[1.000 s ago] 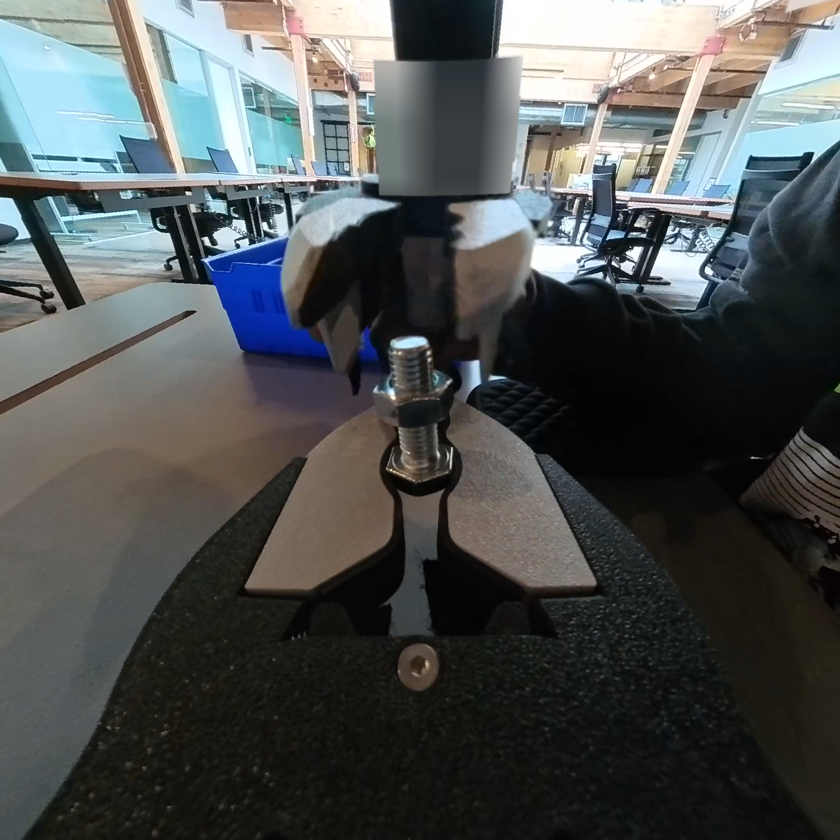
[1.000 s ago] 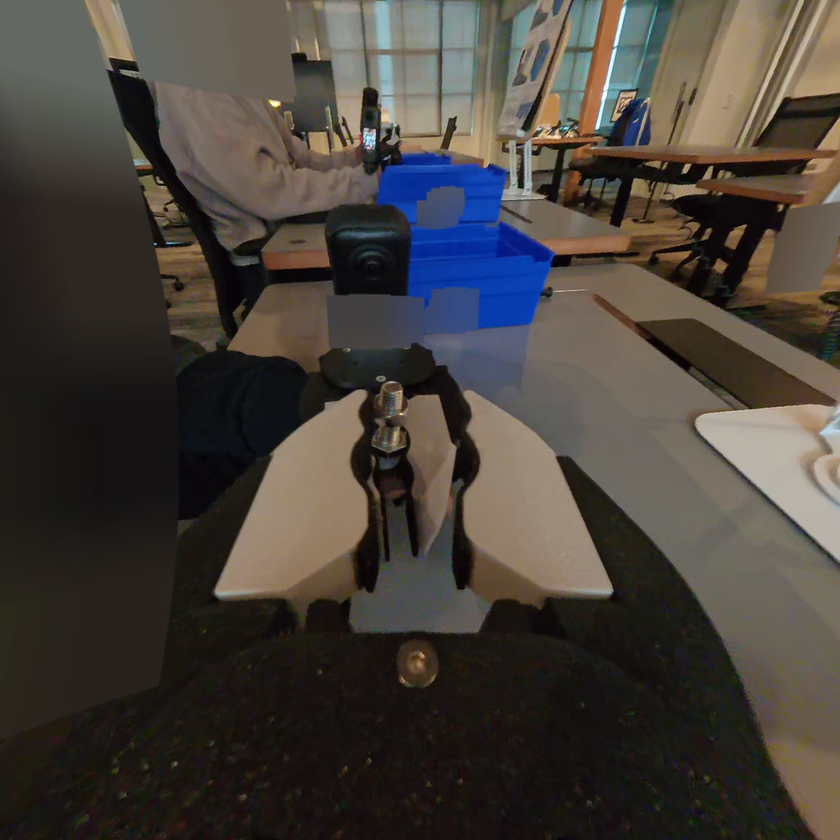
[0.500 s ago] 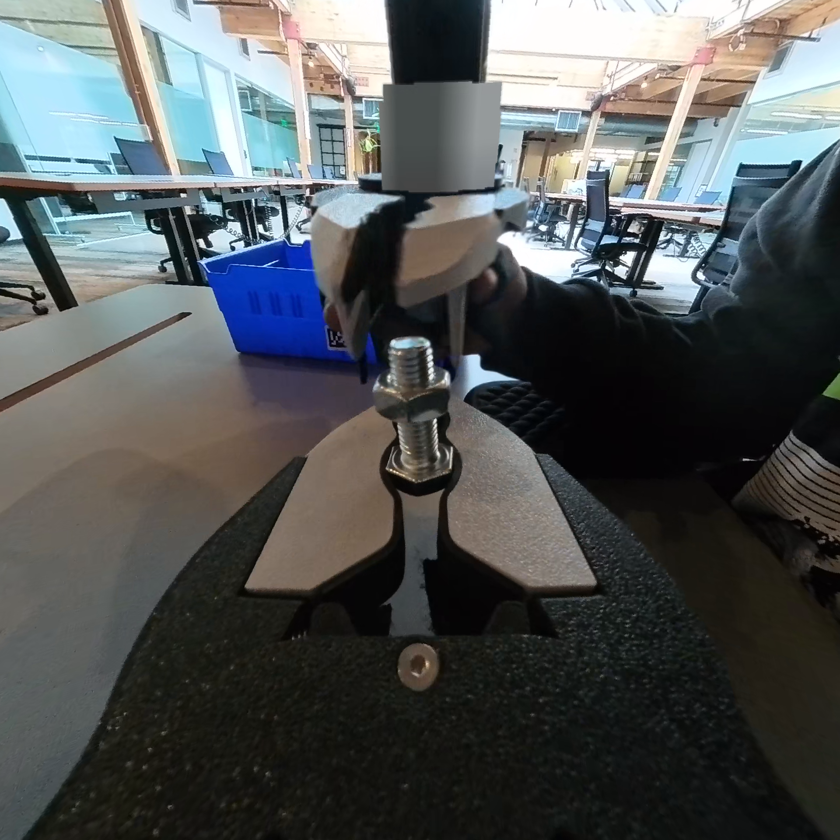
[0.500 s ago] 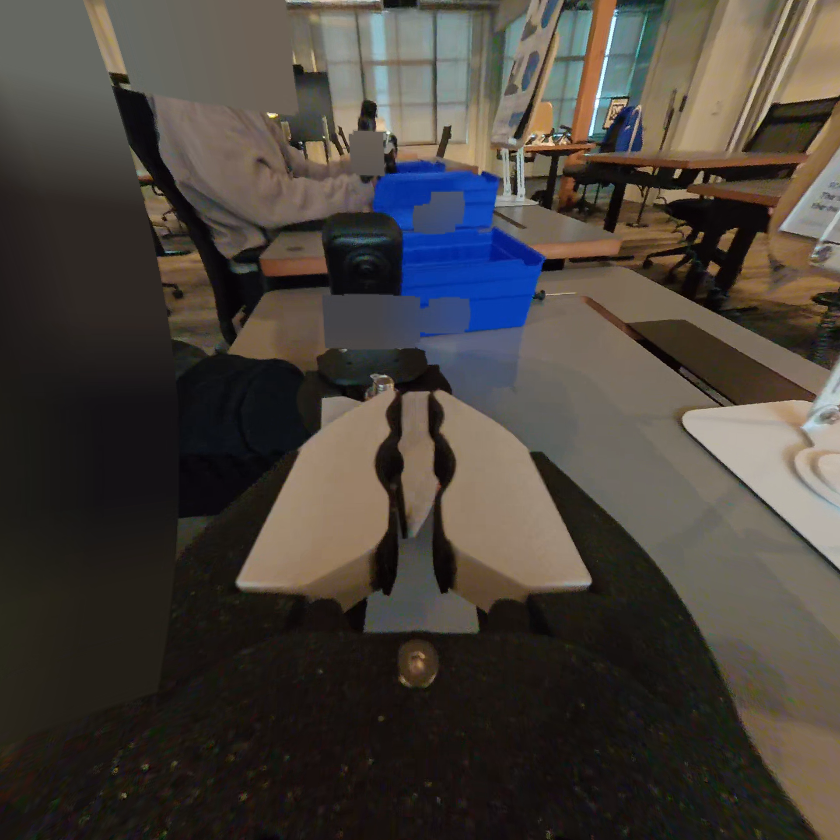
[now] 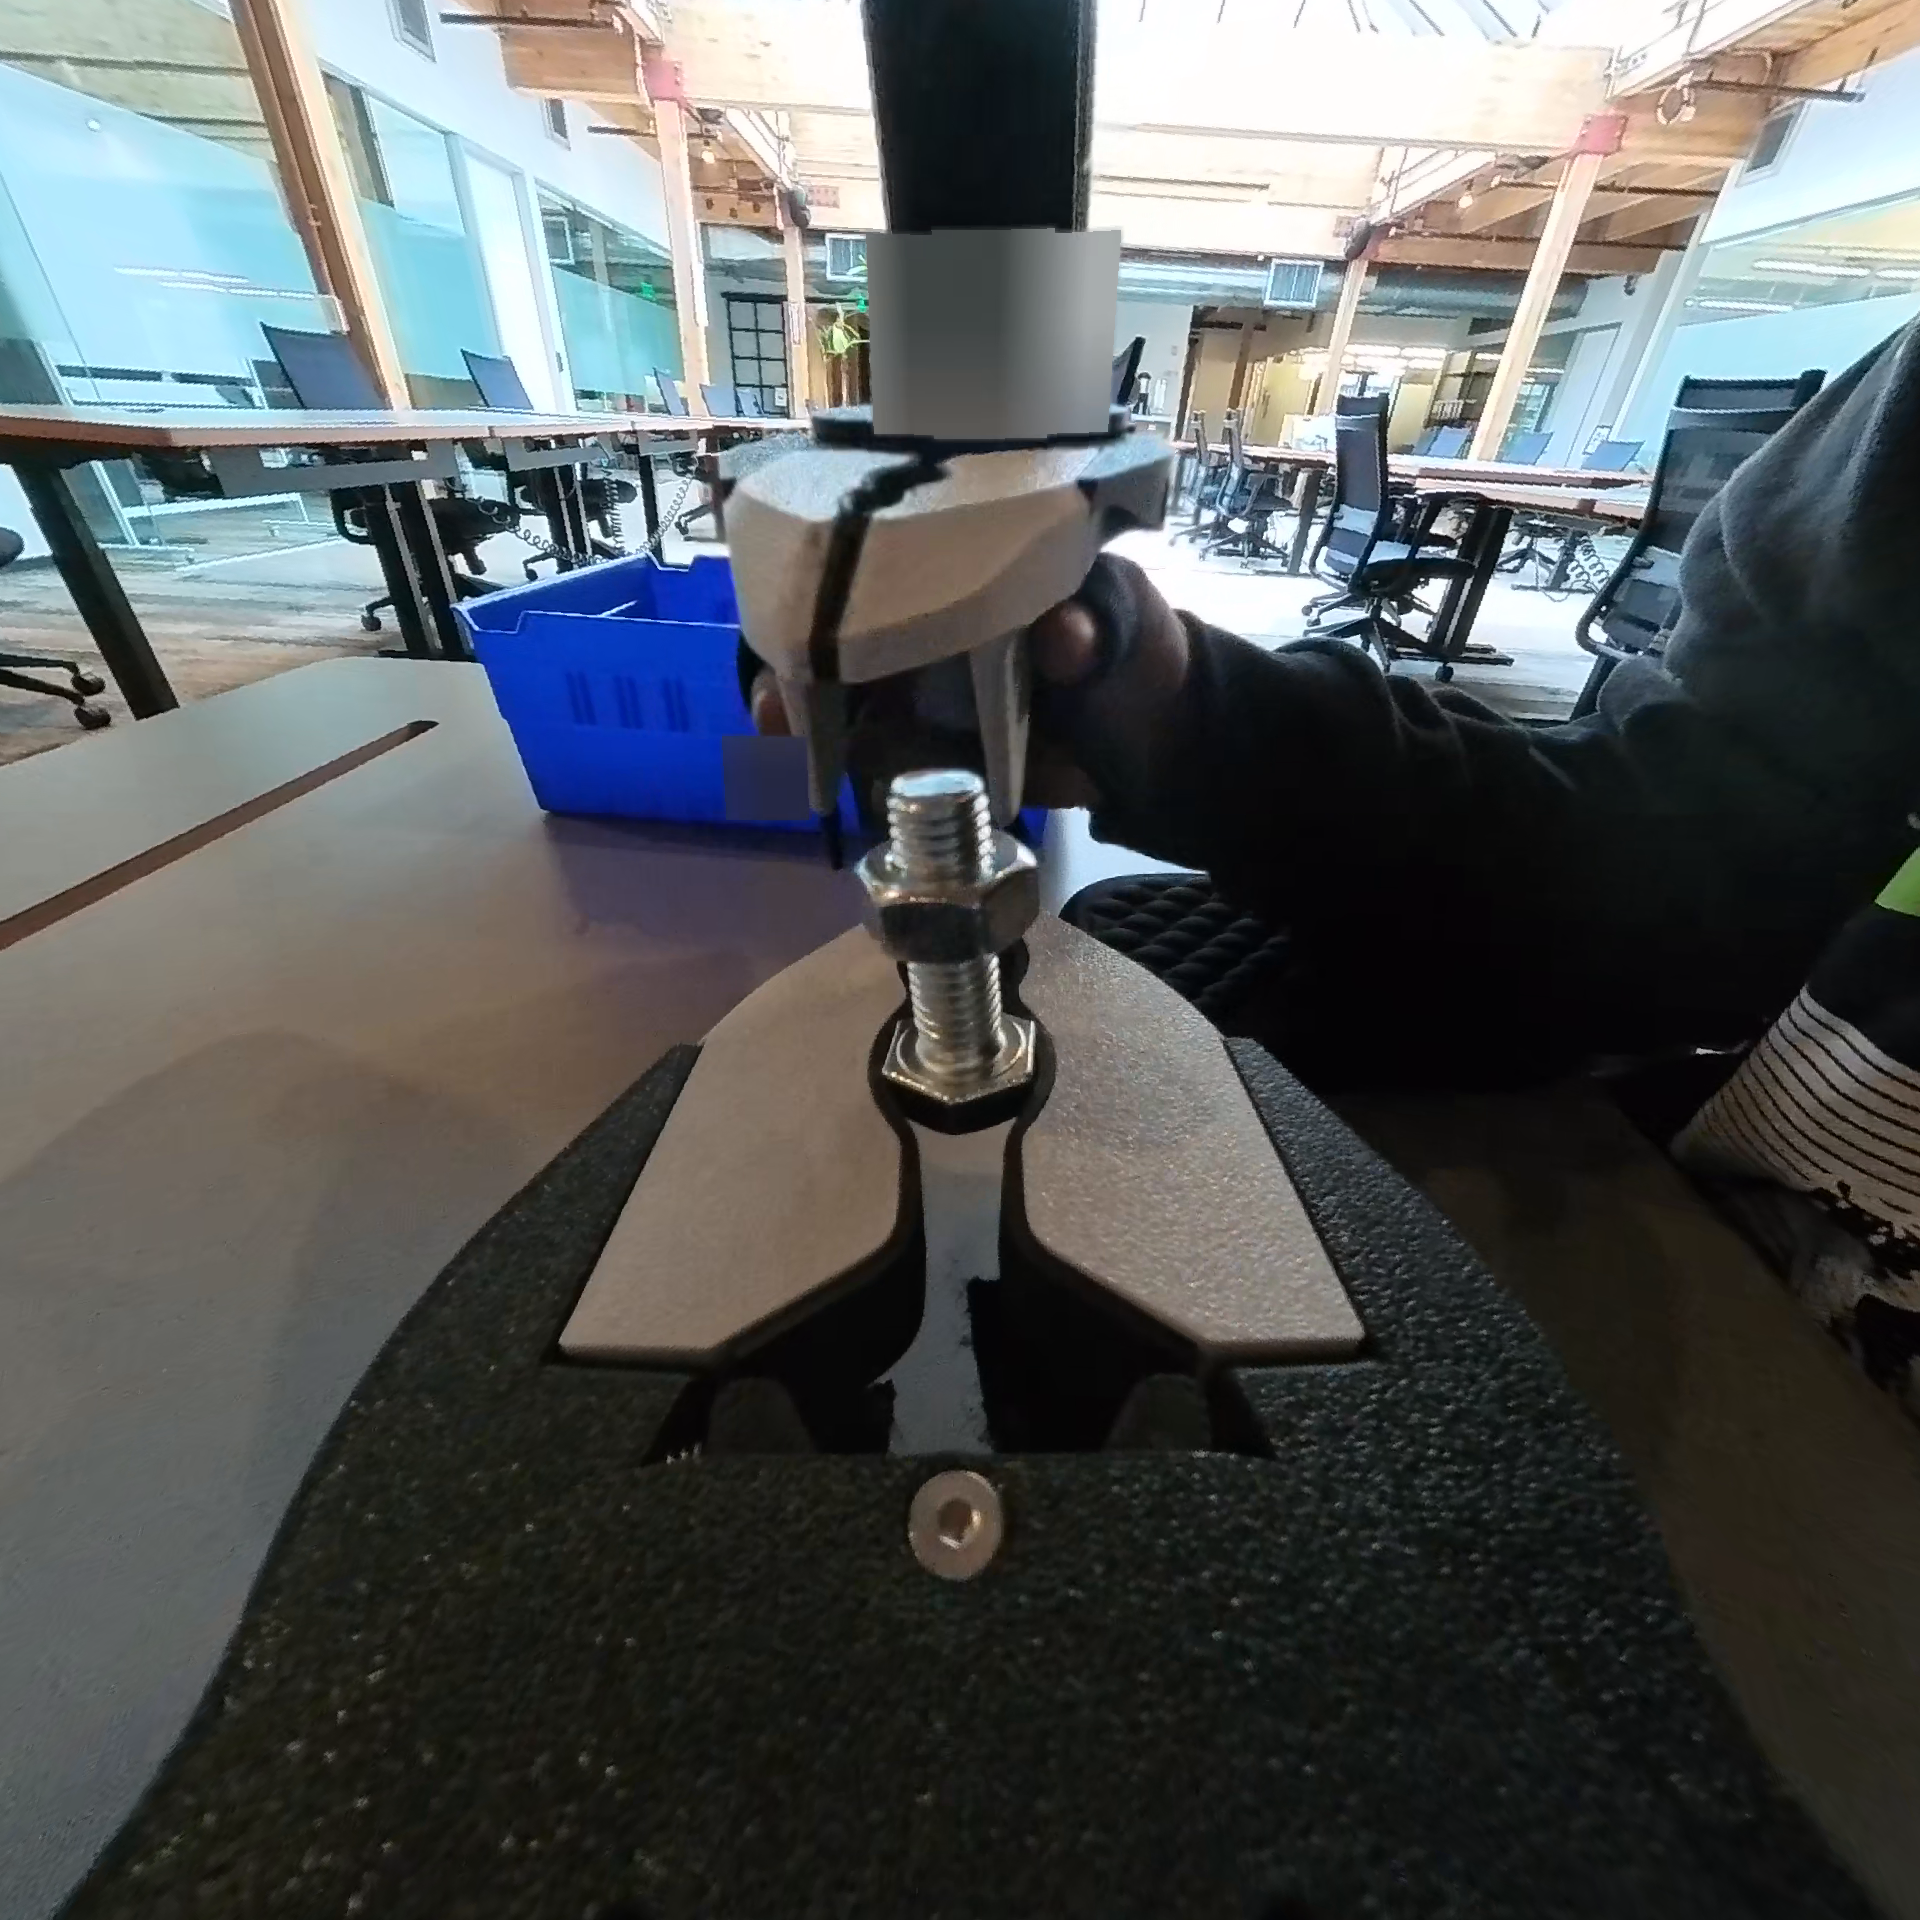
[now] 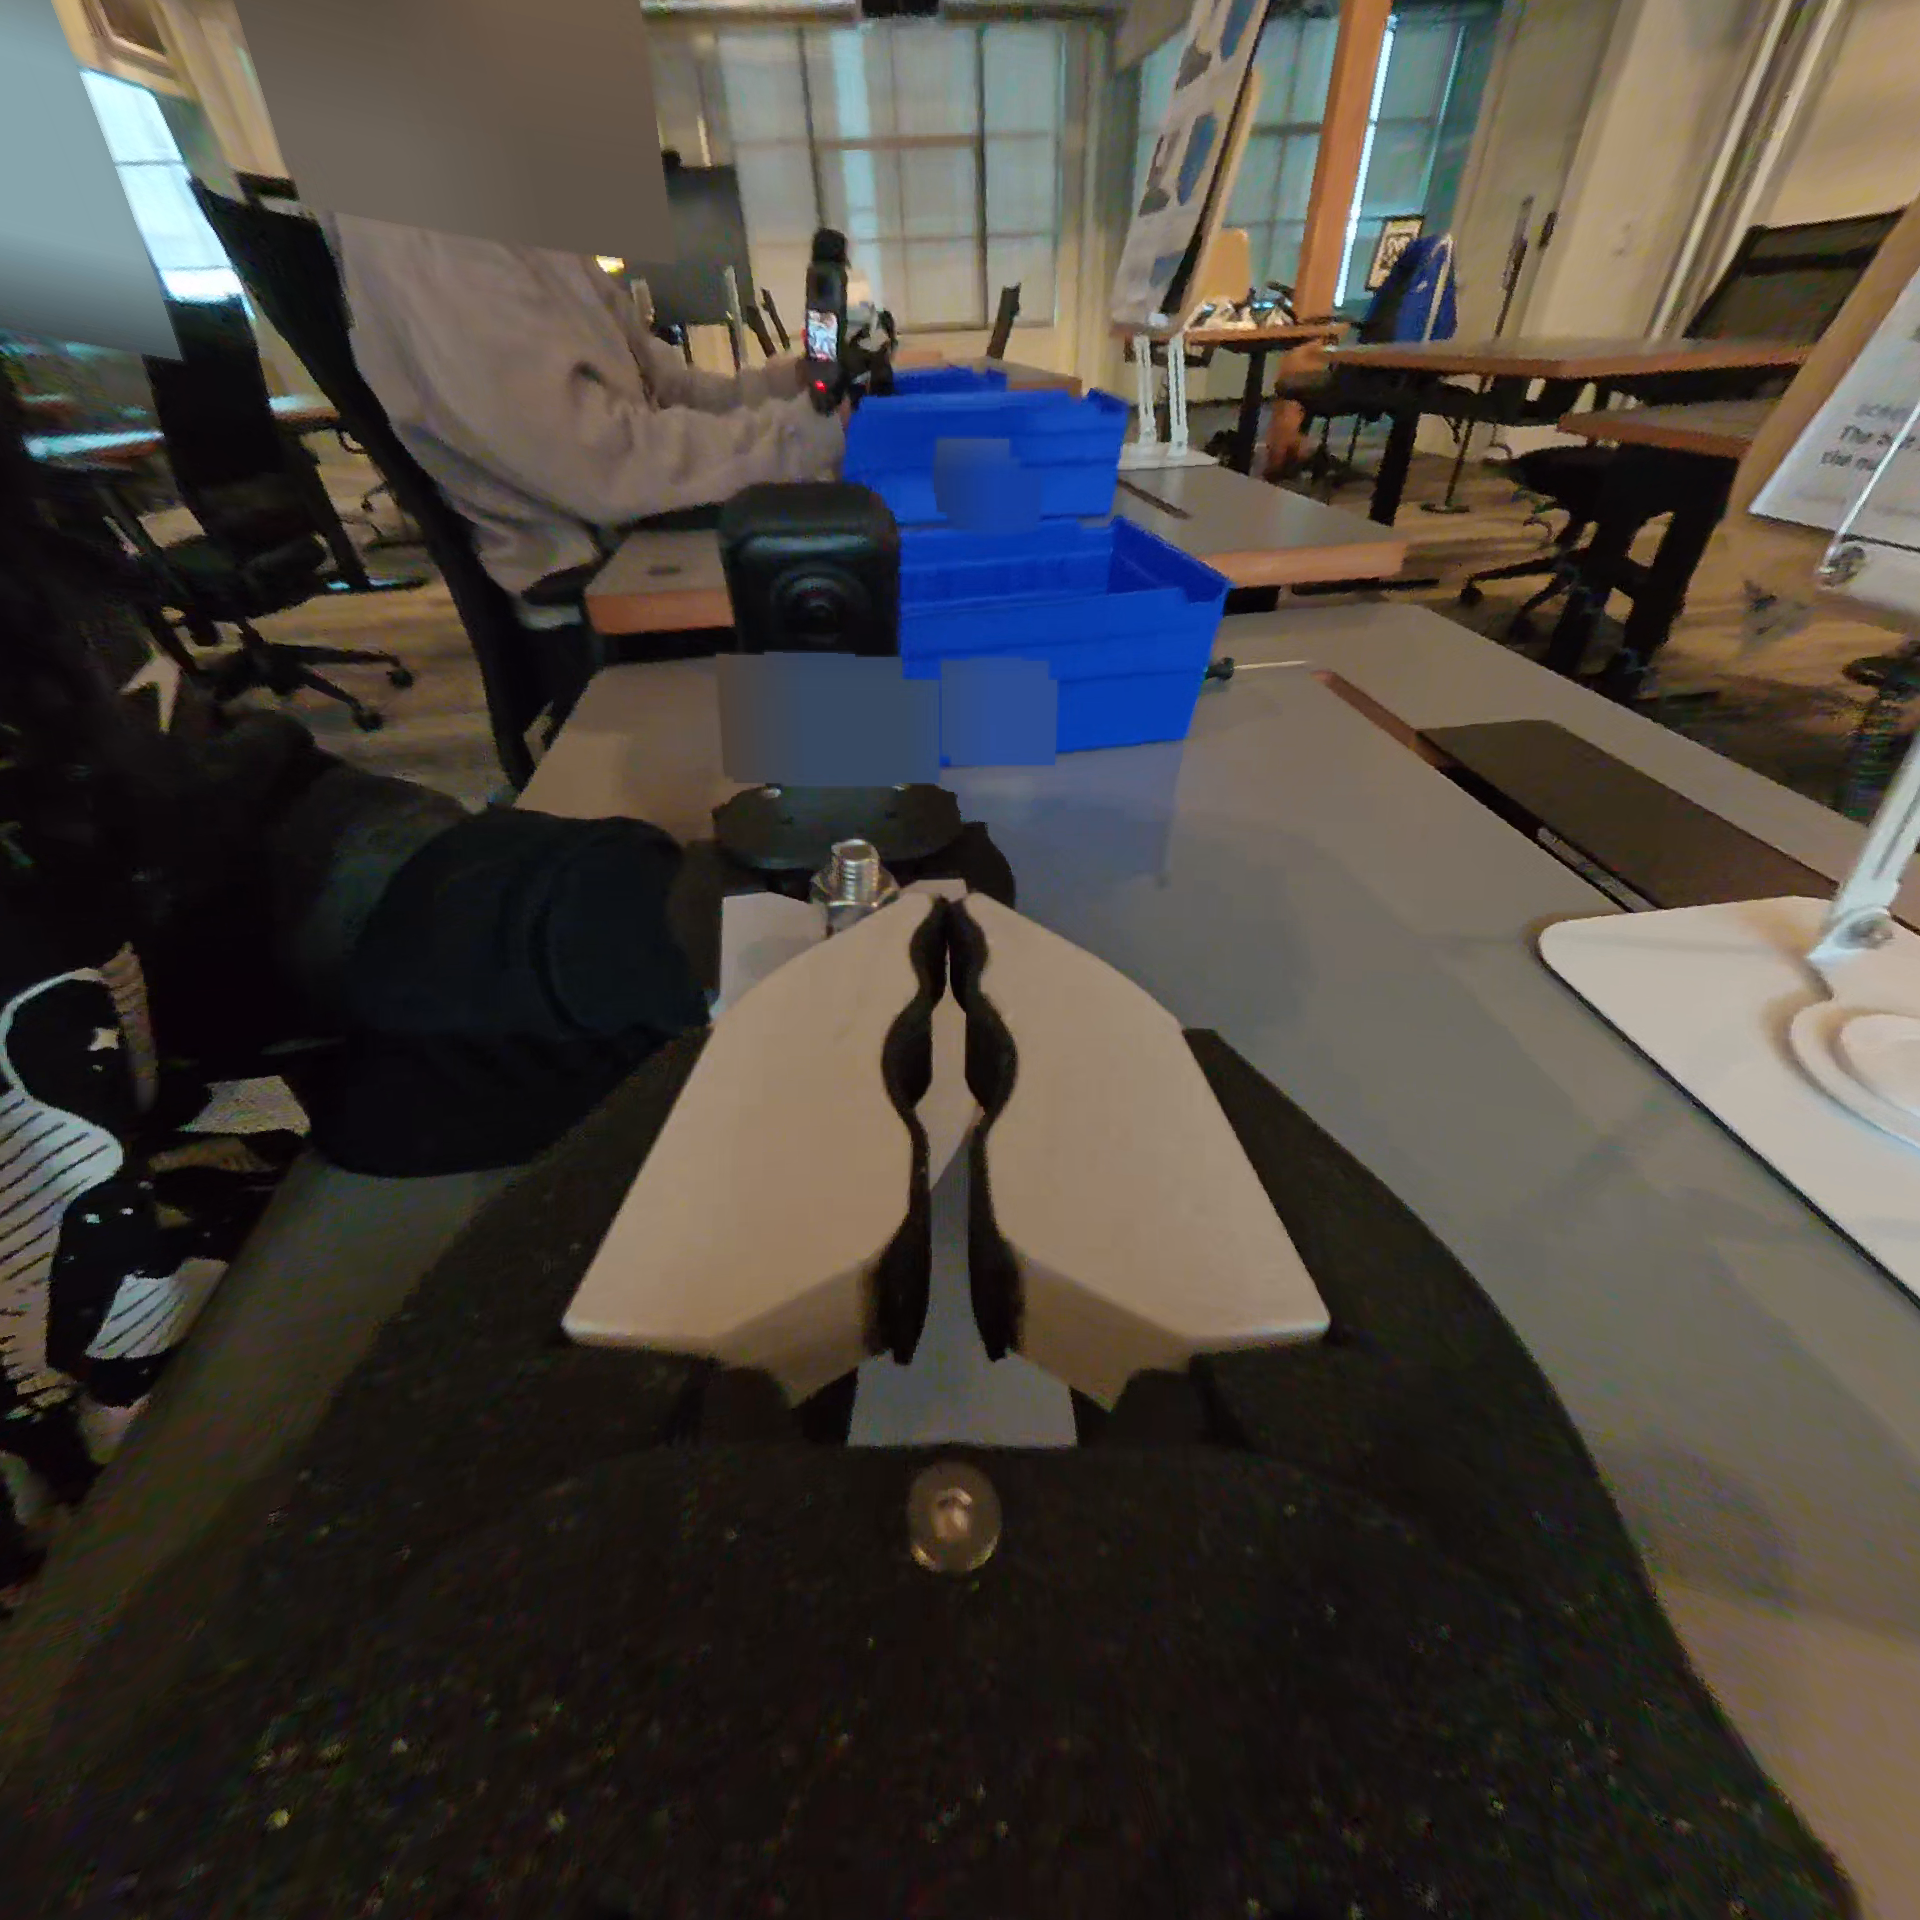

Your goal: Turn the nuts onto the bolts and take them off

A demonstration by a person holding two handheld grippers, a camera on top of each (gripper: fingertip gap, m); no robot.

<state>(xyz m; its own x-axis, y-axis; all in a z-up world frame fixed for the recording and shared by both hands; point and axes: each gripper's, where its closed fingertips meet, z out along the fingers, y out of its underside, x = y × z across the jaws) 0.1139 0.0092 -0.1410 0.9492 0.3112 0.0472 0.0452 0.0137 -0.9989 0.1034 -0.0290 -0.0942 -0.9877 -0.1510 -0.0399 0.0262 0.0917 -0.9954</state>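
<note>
My left gripper (image 5: 951, 971) is shut on the hex head (image 5: 958, 1070) of a silver bolt (image 5: 945, 821) and holds it upright above the grey table (image 5: 312, 987). A silver nut (image 5: 948, 904) sits partway down the thread. My right gripper (image 6: 948, 912) is shut and empty. In the left wrist view the right gripper (image 5: 904, 769) hangs tips-down just above and behind the bolt's top, apart from the nut. In the right wrist view the bolt's top and nut (image 6: 854, 883) peek out just past the left of my fingertips.
A blue bin (image 5: 623, 707) stands behind the bolt, and it also shows in the right wrist view (image 6: 1060, 644). A white lamp base (image 6: 1714, 997) and a black strip (image 6: 1621, 810) lie to the right. A person in grey (image 6: 540, 395) sits at the far desk. The gap from one gripper's tips to the other's is roughly 6 centimetres.
My right gripper, open around the nut a second ago, has shut and lifted off above the bolt. The left gripper and bolt have stayed still.
</note>
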